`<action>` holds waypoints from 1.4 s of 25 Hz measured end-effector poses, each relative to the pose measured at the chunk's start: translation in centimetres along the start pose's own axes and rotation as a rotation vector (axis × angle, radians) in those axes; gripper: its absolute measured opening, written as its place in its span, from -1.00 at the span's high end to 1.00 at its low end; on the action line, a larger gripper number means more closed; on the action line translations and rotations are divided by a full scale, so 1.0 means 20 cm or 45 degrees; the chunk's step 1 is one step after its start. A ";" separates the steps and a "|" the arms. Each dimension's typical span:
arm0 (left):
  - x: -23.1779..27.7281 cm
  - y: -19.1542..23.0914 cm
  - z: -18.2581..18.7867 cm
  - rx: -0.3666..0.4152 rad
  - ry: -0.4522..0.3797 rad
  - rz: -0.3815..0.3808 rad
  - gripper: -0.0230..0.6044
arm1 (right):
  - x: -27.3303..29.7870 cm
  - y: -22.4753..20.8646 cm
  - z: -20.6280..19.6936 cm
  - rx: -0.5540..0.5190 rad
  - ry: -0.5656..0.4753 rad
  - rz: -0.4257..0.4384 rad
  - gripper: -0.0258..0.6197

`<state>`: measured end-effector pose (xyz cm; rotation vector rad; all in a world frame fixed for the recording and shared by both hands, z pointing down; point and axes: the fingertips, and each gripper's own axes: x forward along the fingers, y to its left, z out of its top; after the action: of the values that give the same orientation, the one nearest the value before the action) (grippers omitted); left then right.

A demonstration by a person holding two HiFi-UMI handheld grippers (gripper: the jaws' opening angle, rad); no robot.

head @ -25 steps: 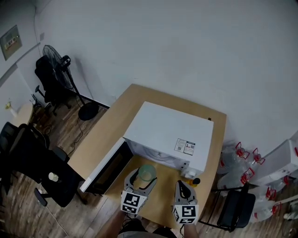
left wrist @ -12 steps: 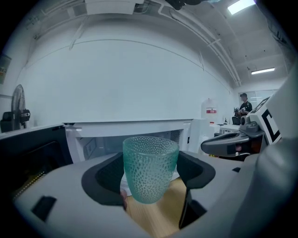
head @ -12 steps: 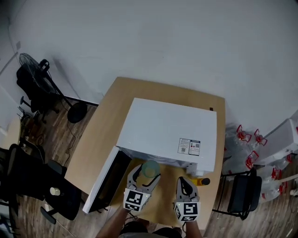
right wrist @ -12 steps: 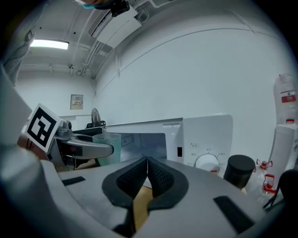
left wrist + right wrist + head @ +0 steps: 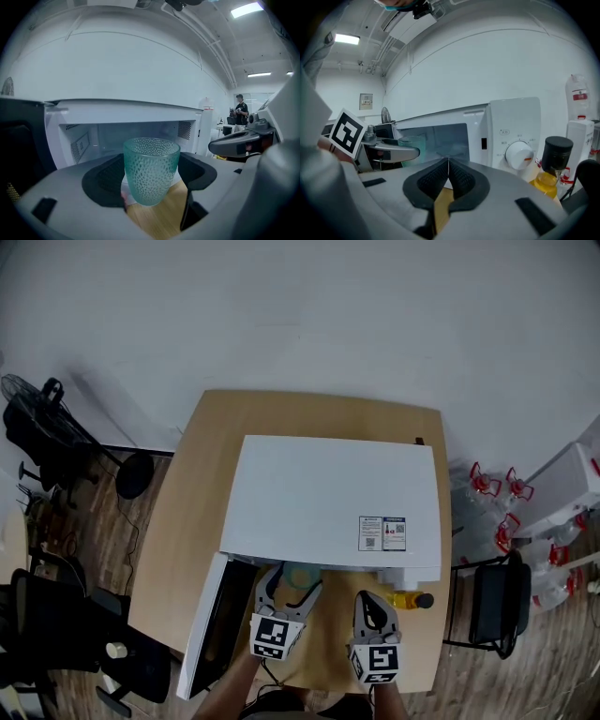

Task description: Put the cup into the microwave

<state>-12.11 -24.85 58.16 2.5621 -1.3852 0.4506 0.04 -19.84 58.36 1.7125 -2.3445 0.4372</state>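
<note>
Cup (image 5: 151,168), green dimpled glass, gripped upright in our left gripper (image 5: 289,585) at the open microwave (image 5: 328,493) mouth. Right gripper (image 5: 448,174) pressed closed, empty, near the dial (image 5: 518,154). Top label (image 5: 382,532) too small to read.

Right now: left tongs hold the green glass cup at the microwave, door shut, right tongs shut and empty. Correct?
Wrong on the door: the microwave door is open, swung out to the left in the head view. The rest holds: left tongs grip the green glass cup at the microwave, right tongs shut and empty.
</note>
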 end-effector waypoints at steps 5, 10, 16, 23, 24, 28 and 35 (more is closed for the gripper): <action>0.08 0.05 -0.04 -0.008 0.010 -0.010 -0.24 | 0.02 -0.01 -0.03 0.025 0.021 -0.039 0.86; 0.16 0.08 -0.05 -0.008 0.014 -0.020 -0.24 | 0.04 -0.02 -0.05 0.033 0.035 -0.053 0.86; 0.23 0.09 -0.10 -0.025 0.028 -0.022 -0.24 | 0.06 -0.04 -0.08 0.036 0.056 -0.067 0.86; 0.29 0.12 -0.09 -0.031 0.001 -0.014 -0.24 | 0.06 -0.05 -0.11 0.035 0.084 -0.066 0.86; 0.30 0.12 -0.09 -0.031 0.000 -0.013 -0.24 | 0.06 -0.05 -0.11 0.035 0.085 -0.064 0.86; 0.32 0.13 -0.10 -0.070 -0.013 -0.005 -0.24 | 0.06 -0.05 -0.12 0.031 0.093 -0.056 0.86; 0.30 0.13 -0.08 -0.083 -0.015 -0.013 -0.24 | 0.05 -0.05 -0.11 0.034 0.089 -0.060 0.86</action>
<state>-11.51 -30.54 61.96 2.5227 -1.3672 0.3830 0.69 -20.17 60.85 1.7311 -2.2548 0.5145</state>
